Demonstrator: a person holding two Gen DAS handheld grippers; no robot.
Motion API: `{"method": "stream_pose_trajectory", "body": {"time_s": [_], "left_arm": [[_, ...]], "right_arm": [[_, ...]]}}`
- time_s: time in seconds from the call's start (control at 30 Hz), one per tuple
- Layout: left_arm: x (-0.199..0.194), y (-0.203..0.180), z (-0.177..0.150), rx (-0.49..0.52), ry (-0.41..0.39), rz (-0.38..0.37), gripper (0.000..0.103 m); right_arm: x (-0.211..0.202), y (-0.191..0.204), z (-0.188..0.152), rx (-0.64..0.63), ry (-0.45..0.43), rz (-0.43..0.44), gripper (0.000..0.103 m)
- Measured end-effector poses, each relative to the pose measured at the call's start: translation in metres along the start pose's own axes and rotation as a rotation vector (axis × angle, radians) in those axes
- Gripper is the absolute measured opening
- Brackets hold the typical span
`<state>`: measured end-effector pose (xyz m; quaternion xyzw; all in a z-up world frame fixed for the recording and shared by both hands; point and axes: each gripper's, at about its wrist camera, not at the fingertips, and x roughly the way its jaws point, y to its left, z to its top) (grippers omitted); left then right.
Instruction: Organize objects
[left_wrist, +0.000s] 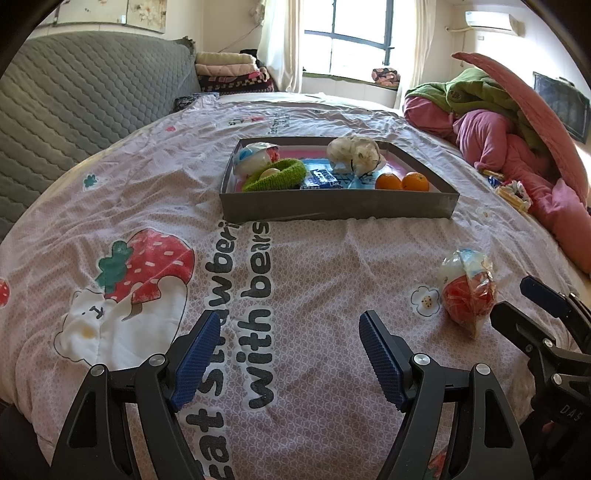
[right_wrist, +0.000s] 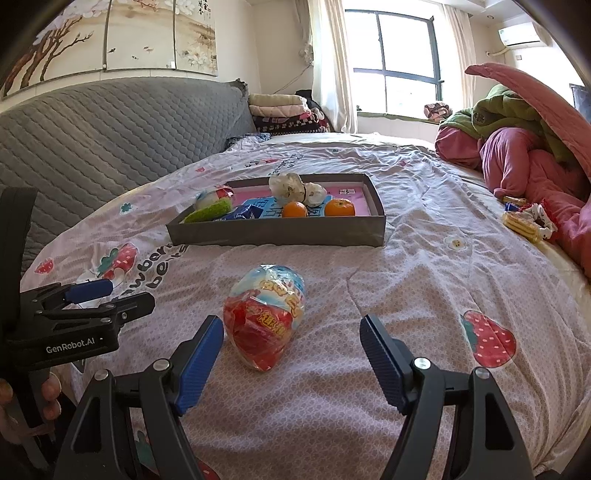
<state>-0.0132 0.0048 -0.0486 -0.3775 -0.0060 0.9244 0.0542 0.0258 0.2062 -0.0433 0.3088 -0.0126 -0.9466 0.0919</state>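
A wrapped egg-shaped toy in red and blue plastic (right_wrist: 265, 314) lies on the bedspread just ahead of my right gripper (right_wrist: 291, 328), which is open and empty, its fingers either side of the toy's near end without touching. The toy also shows in the left wrist view (left_wrist: 466, 291), at the right. My left gripper (left_wrist: 290, 325) is open and empty over the printed text. A grey shallow box (left_wrist: 332, 208) (right_wrist: 280, 232) farther back holds a similar wrapped egg (left_wrist: 253, 157), a green knitted band (left_wrist: 277, 175), a blue packet (left_wrist: 321, 180), a white crumpled bag (left_wrist: 352, 153) and two oranges (left_wrist: 402, 181).
A pile of pink and green bedding (right_wrist: 524, 147) sits at the right. Small snack packets (right_wrist: 524, 221) lie beside it. A grey quilted headboard (right_wrist: 110, 136) runs along the left. Folded blankets (right_wrist: 284, 110) are stacked by the window.
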Motion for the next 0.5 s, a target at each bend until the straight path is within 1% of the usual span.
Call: {"method": "stream_pose_trajectory", "body": {"time_s": [0.3, 0.4, 0.5], "left_arm": [[-0.0023, 0.0018, 0.0011, 0.0, -0.002, 0.0, 0.079], [-0.0032, 0.0007, 0.0013, 0.004, -0.005, -0.012, 0.079], [-0.0033, -0.0005, 0.0011, 0.004, -0.003, -0.005, 0.079]], "right_arm": [[-0.0011, 0.0021, -0.0006, -0.004, 0.001, -0.005, 0.076], [-0.0012, 0.0024, -0.0011, -0.002, 0.004, -0.002, 0.076], [-0.0018, 0.0026, -0.0015, -0.002, 0.003, -0.002, 0.076]]}}
